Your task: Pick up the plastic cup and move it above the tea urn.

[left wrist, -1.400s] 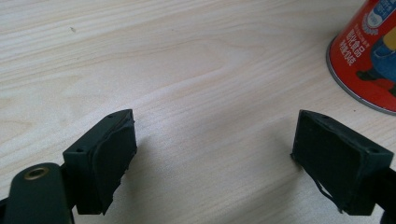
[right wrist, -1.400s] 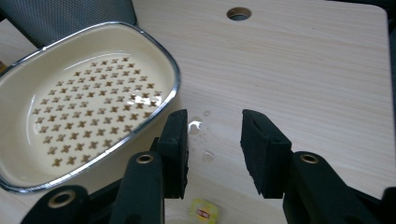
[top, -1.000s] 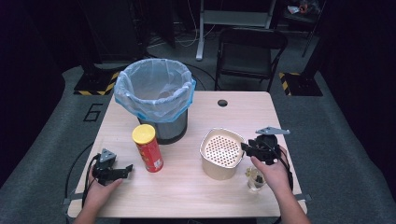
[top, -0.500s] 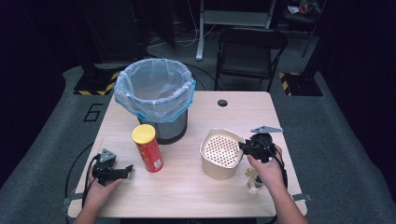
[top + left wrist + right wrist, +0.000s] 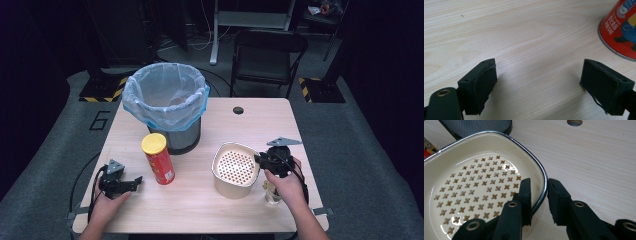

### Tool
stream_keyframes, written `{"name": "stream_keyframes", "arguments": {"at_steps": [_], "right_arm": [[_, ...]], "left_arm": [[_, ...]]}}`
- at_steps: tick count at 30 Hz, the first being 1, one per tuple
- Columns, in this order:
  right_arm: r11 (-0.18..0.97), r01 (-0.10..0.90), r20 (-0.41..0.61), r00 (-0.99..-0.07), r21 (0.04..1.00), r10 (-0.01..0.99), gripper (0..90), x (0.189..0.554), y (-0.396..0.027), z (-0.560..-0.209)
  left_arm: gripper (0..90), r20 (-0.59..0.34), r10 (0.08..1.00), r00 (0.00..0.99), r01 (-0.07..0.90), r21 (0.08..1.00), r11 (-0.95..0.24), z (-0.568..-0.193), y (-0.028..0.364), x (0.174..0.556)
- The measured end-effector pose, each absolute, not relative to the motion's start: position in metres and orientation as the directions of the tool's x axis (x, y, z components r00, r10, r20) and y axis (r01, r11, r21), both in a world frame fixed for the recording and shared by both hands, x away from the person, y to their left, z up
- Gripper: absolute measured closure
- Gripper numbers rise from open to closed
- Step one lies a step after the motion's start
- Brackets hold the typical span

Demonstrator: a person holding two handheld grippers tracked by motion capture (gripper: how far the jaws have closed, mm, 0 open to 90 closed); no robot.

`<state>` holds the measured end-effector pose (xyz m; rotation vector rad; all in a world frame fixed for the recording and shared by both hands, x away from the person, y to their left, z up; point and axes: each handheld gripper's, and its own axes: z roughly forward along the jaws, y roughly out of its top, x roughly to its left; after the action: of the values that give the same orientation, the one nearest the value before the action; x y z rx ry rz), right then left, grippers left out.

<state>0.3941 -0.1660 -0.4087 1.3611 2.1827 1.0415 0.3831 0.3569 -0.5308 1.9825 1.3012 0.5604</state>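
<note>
High view: floor marking "6" [image 5: 100, 120].

My dim workroom, lit mostly over the table.
I stand at a pale wood table [image 5: 210, 210] with a round hole [image 5: 238, 110] near its far edge; grey carpet [image 5: 45, 165] marked with a "6" [image 5: 100, 120] lies around it, a black folding chair [image 5: 270, 50] waits behind, a grey desk frame [image 5: 250, 22] beyond, and yellow-black striped tape [image 5: 107, 95] edges the floor.
</note>
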Motion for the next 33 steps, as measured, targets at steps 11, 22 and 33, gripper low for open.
{"name": "stream_keyframes", "arguments": {"at_steps": [11, 22, 33], "right_arm": [[0.298, 0.593, 0.065, -0.513, 0.748, 0.856, 75.3, 0.384, -0.166, -0.406], [0.306, 0.575, 0.094, -0.562, 0.759, 0.822, 77.9, 0.385, -0.165, -0.409], [0.299, 0.505, 0.053, -0.57, 0.81, 0.82, 59.8, 0.371, -0.163, -0.397]], "left_arm": [[13.1, -0.017, 0.914, 0.404, 0.616, 0.744, -0.259, -0.531, 0.357, 0.383], [13.1, -0.017, 0.915, 0.404, 0.617, 0.743, -0.259, -0.531, 0.357, 0.383], [13.1, -0.017, 0.915, 0.404, 0.616, 0.744, -0.259, -0.531, 0.357, 0.383]]}}
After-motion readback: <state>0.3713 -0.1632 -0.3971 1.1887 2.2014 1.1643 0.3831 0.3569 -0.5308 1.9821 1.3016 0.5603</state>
